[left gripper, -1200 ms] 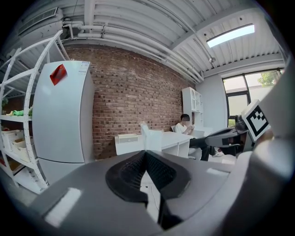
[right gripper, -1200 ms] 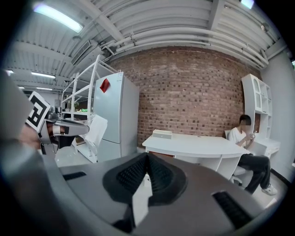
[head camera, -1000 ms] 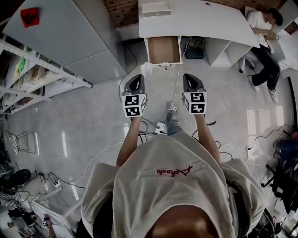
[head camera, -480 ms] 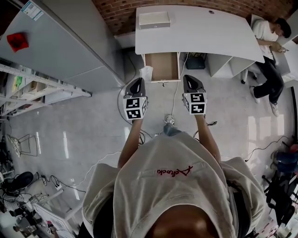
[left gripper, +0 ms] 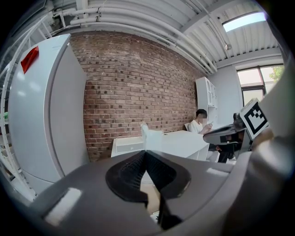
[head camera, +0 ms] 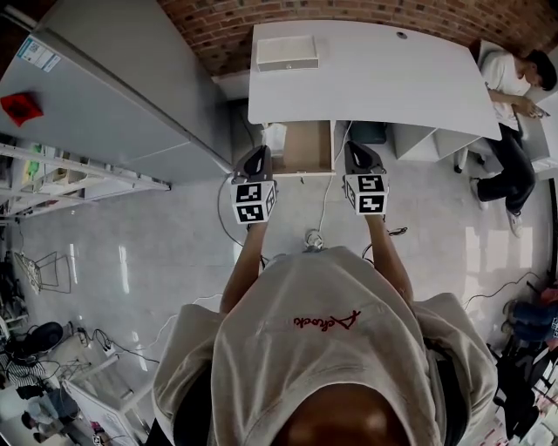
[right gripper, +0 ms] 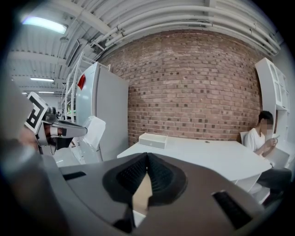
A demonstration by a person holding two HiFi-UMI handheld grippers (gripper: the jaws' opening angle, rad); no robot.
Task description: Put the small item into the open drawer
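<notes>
Drawer [head camera: 307, 148] stands open just ahead of the left tool [head camera: 255, 152] and right tool [head camera: 358, 148], both pressed together on nothing. The likely small item, a white box [head camera: 287, 52], lies farther ahead on the white surface [head camera: 392, 78]. This looks like the approach; next, one tool must spread around the box.

Office-like workroom: brick wall [head camera: 349, 10], white desk [head camera: 392, 74], metal shelving [head camera: 52, 174], floor cables [head camera: 323, 196]

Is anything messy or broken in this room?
Nothing looks broken or spilled. The drawer under the desk is pulled out, and loose cables trail across the floor in front of it. That is the only untidy part.
</notes>
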